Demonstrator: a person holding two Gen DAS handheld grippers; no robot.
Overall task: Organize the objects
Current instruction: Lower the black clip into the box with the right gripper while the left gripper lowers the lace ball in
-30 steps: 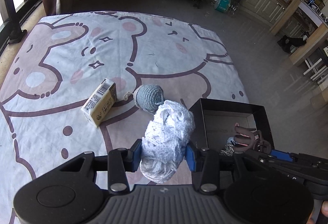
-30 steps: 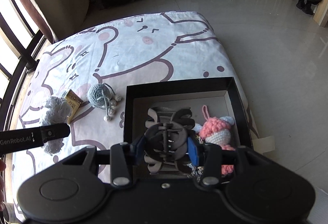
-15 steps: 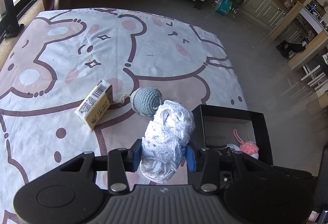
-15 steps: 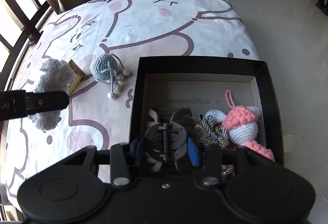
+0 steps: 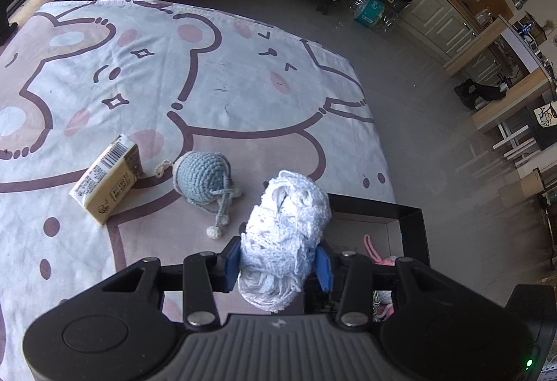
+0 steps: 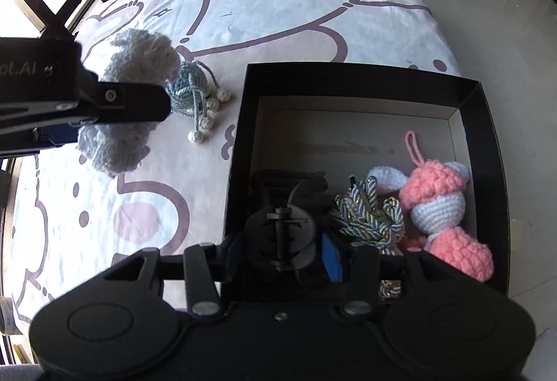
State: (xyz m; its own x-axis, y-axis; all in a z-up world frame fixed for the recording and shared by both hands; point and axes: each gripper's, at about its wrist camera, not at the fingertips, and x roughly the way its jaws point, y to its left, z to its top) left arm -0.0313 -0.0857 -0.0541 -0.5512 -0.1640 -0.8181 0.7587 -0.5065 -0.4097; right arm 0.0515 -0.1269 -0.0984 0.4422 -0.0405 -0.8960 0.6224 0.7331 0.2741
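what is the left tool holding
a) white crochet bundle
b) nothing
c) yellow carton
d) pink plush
a: the left tool has its pads pressed on the white crochet bundle, lifted off the sheet.

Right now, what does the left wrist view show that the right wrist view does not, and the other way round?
Only the left wrist view shows the yellow carton lying on the blanket.

Only the right wrist view shows the box floor with the braided cord and the whole pink crochet toy, and the dark hair claw between the right hand-held gripper pads.

Both show the white crochet bundle clamped by the left hand-held gripper, the blue crochet ball and the black box.
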